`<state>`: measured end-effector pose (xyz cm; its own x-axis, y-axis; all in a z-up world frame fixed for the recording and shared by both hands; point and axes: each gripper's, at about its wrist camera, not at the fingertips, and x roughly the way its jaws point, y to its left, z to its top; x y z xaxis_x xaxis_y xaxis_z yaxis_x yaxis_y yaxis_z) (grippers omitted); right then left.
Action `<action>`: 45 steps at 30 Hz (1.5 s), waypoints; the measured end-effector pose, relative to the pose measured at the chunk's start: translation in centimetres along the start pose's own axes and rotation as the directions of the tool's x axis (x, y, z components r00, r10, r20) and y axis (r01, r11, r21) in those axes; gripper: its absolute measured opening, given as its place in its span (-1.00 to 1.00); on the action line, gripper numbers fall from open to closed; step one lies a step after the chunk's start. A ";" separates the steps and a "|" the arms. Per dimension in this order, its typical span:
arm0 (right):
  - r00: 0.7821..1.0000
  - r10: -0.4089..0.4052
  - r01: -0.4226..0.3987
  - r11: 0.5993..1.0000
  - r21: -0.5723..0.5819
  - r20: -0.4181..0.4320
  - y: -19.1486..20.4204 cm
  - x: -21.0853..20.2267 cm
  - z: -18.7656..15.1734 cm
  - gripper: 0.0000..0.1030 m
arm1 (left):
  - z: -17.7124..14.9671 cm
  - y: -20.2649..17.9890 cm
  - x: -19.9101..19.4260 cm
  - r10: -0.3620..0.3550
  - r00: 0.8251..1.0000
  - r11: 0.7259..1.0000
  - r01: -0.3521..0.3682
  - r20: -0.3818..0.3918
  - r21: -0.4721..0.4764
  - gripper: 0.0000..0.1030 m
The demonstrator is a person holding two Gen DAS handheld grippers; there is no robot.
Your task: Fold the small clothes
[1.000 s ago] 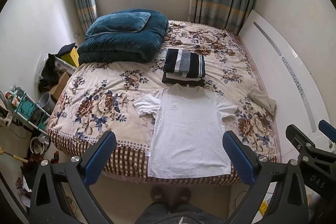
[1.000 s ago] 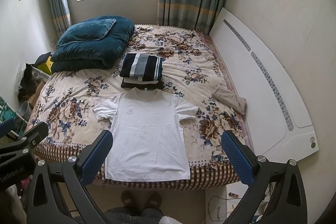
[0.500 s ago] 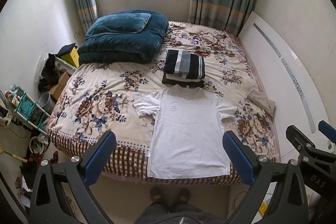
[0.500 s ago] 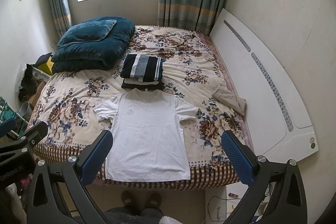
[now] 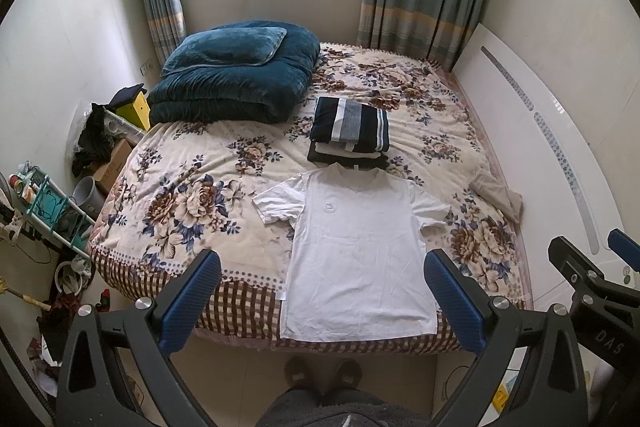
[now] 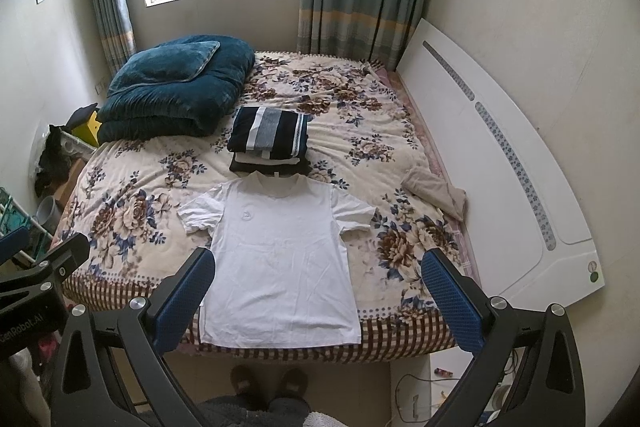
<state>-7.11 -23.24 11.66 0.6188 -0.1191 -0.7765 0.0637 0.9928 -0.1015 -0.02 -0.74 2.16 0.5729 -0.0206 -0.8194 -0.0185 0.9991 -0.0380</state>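
Observation:
A white T-shirt [image 5: 356,247] lies flat and spread out on the floral bed [image 5: 192,195], collar toward the far side, hem at the near edge. It also shows in the right wrist view [image 6: 276,259]. A stack of folded clothes [image 5: 350,131] with a navy striped top piece sits just beyond the collar; it shows in the right wrist view too [image 6: 270,141]. My left gripper [image 5: 320,291] is open and empty, held high above the near bed edge. My right gripper [image 6: 318,291] is open and empty at the same height.
A folded teal duvet with a pillow [image 5: 236,75] lies at the bed's far left. A beige garment [image 5: 498,191] lies crumpled at the right edge by the white headboard panel [image 5: 560,163]. A rack and clutter [image 5: 44,203] stand left of the bed. The person's feet [image 5: 320,371] are on the floor.
Both views have shifted very slightly; the shirt, the stack and both grippers' jaws look the same.

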 end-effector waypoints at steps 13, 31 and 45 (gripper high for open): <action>1.000 0.000 0.000 1.000 0.001 0.004 0.0 0.0 -0.1 1.00 | 0.1 -0.1 0.0 -0.002 1.000 1.000 0.002 0.001 0.001 1.00; 0.999 -0.023 0.027 0.994 0.110 -0.032 -2.4 5.1 0.6 1.00 | 3.1 -0.1 8.2 0.107 0.994 0.994 -0.107 0.040 0.001 1.00; 0.928 0.056 0.165 0.827 0.538 -0.369 -18.0 41.0 -6.1 0.76 | 3.4 -1.2 35.7 0.269 0.945 0.962 -0.274 -0.186 -0.002 1.00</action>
<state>12.30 -46.07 -22.17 0.2882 -0.0601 -0.9557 0.5757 0.8084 0.1228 23.21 -2.57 -25.09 0.3844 0.2426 -0.8907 -0.1762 0.9664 0.1872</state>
